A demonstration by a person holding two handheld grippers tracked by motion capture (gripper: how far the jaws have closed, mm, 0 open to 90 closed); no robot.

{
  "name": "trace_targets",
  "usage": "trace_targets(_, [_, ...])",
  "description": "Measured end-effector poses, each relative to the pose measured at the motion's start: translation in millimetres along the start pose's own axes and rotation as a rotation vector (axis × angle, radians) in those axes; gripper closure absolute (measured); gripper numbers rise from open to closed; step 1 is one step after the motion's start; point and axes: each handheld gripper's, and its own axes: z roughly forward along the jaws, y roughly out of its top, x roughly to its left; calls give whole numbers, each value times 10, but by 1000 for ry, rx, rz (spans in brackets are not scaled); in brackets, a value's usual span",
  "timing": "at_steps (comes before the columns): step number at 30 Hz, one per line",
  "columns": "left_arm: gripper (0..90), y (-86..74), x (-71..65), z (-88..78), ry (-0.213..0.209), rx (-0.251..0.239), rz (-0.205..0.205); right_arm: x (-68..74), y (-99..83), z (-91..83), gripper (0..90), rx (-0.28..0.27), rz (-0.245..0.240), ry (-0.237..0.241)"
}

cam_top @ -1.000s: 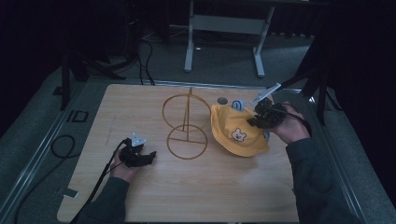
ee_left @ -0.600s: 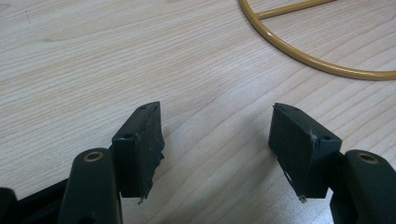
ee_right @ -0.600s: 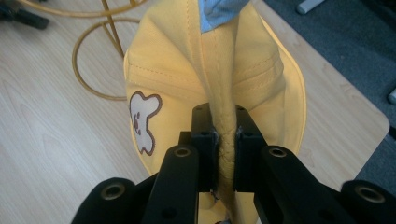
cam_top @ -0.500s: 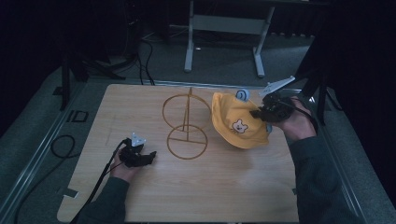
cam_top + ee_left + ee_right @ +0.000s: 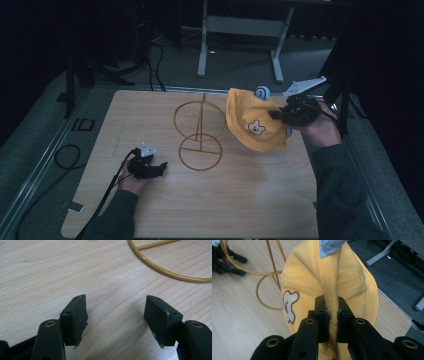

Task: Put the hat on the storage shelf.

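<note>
Hat [image 5: 252, 125], yellow, hangs above the tabletop [image 5: 240, 200] near its right edge. Left gripper [image 5: 159, 168] rests open near the front-left corner, beside the wire stand [image 5: 200, 132]. Right gripper [image 5: 274, 116] pinches the hat's fold.

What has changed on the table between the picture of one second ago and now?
The right tool, shut on the yellow hat, has lifted it off the table; the hat now hangs in the air beside the wire stand, its bear patch facing the camera. The left tool stayed open and in place on the table, and the stand did not move.
</note>
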Motion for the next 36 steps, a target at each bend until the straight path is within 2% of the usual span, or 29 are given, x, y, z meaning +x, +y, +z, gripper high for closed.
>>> trace_targets(15, [343, -3, -3, 2, -2, -2, 2, 6, 132, -190, 826, -72, -16, 24])
trace_targets(26, [343, -3, -2, 1, -2, 0, 4, 89, 276, -217, 826, -93, -44, 43])
trace_targets(36, [343, -4, -2, 1, -2, -1, 5, 217, 492, -168, 826, -85, -102, 60])
